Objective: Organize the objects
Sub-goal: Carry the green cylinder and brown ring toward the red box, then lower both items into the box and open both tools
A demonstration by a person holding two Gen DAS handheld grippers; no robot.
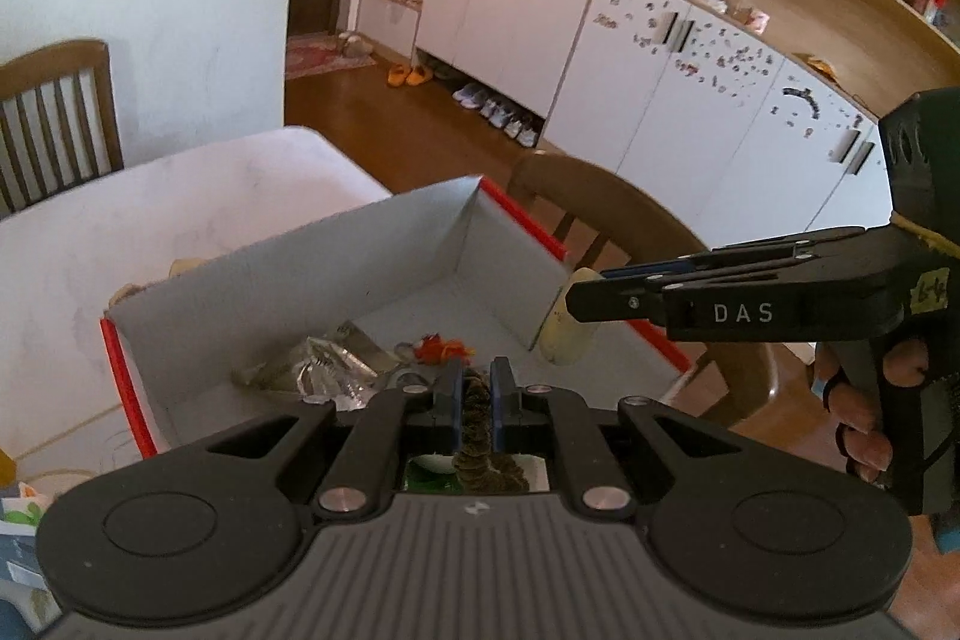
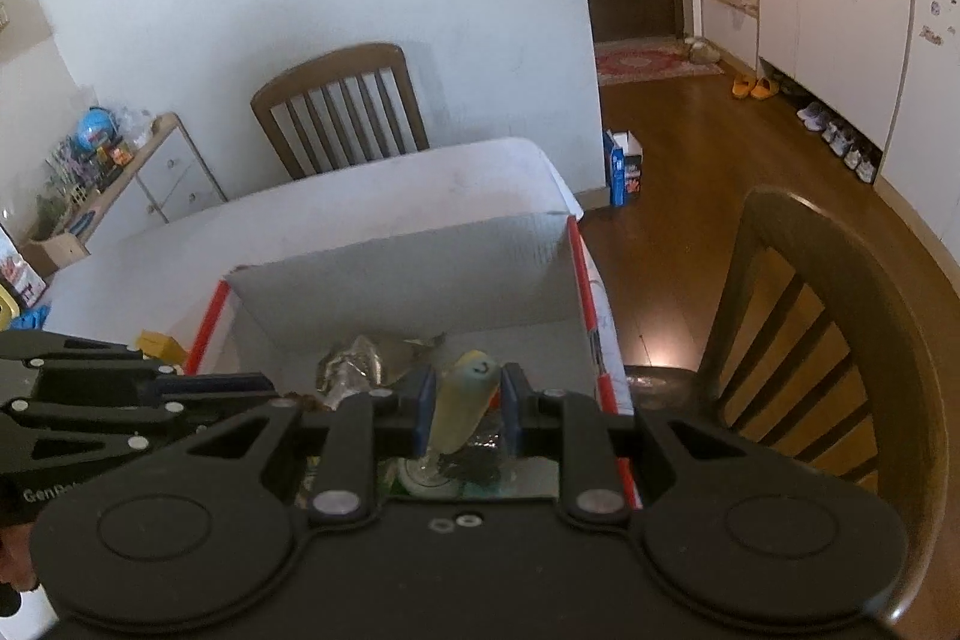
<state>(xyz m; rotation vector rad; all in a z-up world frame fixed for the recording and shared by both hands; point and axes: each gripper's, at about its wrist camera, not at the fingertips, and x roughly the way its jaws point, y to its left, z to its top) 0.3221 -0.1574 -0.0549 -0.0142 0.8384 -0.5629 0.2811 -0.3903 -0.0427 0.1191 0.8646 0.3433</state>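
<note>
An open cardboard box with red edges (image 1: 420, 244) (image 2: 420, 274) stands on the white table. Inside lie a crumpled clear wrapper (image 1: 327, 370) (image 2: 360, 367) and a small orange item (image 1: 441, 349). My left gripper (image 1: 476, 394) is shut on a brown fuzzy rope-like piece (image 1: 477, 436) over the box's near side. My right gripper (image 2: 465, 403) is shut on a pale yellow soft toy (image 2: 465, 403) above the box; from the left wrist view it (image 1: 570, 301) holds the toy (image 1: 564, 334) at the box's right wall.
A wooden chair (image 2: 828, 340) stands right of the table and another (image 2: 342, 106) at the far side. White cabinets (image 1: 600, 58) line the far wall, with shoes below. A low cabinet with toys (image 2: 108, 160) is at the left.
</note>
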